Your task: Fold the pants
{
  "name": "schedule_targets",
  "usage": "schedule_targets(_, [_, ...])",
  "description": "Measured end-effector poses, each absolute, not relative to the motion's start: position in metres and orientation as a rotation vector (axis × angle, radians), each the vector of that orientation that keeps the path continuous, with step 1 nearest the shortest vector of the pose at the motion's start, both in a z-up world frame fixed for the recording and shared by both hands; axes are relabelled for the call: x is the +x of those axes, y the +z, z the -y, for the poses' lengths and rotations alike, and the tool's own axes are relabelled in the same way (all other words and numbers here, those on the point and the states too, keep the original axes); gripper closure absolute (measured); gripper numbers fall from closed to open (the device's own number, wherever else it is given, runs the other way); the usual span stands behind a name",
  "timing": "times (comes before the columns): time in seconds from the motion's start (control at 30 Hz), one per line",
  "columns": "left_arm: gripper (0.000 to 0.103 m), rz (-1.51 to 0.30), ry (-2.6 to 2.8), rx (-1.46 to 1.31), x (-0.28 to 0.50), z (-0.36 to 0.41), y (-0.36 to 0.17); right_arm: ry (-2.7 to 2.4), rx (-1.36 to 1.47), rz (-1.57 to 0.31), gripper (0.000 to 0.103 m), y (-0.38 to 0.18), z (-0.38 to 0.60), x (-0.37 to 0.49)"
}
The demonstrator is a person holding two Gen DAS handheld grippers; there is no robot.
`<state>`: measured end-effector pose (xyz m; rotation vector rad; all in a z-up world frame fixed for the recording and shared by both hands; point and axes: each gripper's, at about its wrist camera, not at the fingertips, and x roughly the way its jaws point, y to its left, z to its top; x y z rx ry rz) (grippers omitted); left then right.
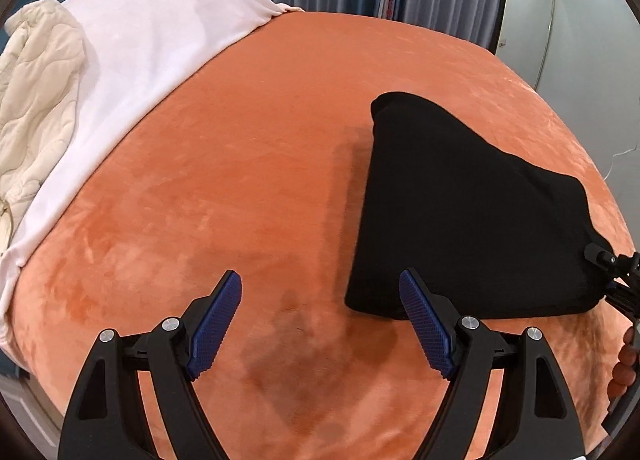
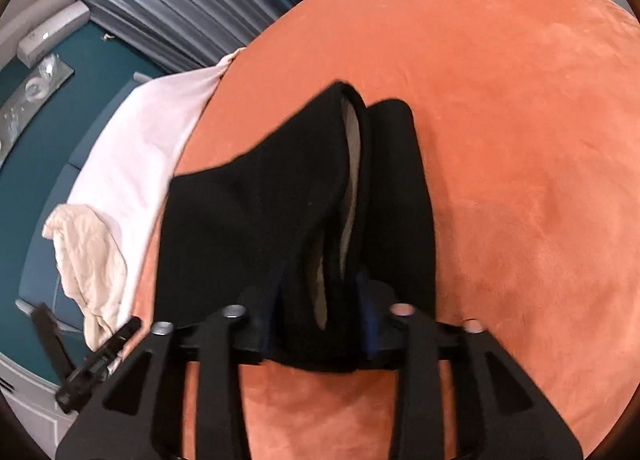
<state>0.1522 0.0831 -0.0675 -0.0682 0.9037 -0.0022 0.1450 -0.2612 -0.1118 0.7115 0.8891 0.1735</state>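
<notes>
Right gripper (image 2: 320, 324) is pinching the near edge of the black pants (image 1: 460, 212), folded on the orange bedspread (image 1: 240, 180). Left gripper (image 1: 320, 320) is hovering spread, empty, pants just to its right, long axis running away.

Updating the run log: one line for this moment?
left gripper: open, empty | right gripper: shut on black pants | surface: orange blanket
</notes>
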Motion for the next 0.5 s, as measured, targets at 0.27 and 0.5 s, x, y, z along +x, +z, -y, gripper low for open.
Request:
schedule_targets(0.27, [0.016,-0.885,-0.004,-0.066,0.155,-0.078,-0.058,0.173,0.595,-0.812,0.087,-0.071,0.25,0.146])
schedule_targets(0.5, [0.014,-0.952,-0.097,-0.135,0.179,-0.067,-0.069,0.048,0.618,-0.843,0.065,-0.109,0.267,0.134])
